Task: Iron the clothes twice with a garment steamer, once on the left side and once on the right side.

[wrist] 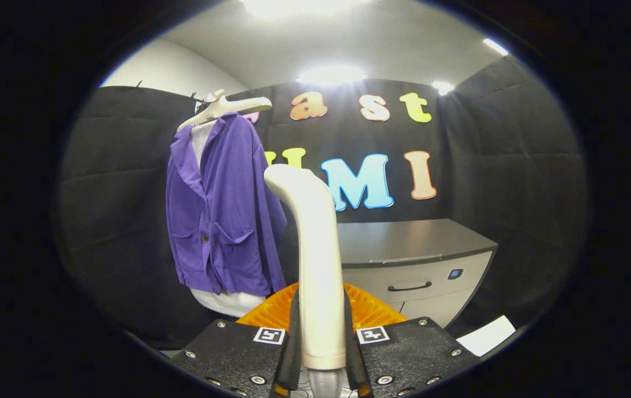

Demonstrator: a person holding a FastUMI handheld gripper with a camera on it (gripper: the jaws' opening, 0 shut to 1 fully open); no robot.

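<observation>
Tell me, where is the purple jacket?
The purple jacket hangs on a pale hanger, beyond the gripper and beside the steamer it holds.

— What stands in the way ahead?
— The steamer (315, 254) rises upright between the fingers of the gripper (322, 354), both pressed on its handle, so it blocks the middle.
— And to the left?
— The purple jacket (221, 210) hangs on a pale hanger (224, 108), near the left wall, with open air between it and the steamer's head.
— Right side?
— A grey cabinet (415, 260) fills the far right corner; above its top the way is open.
</observation>
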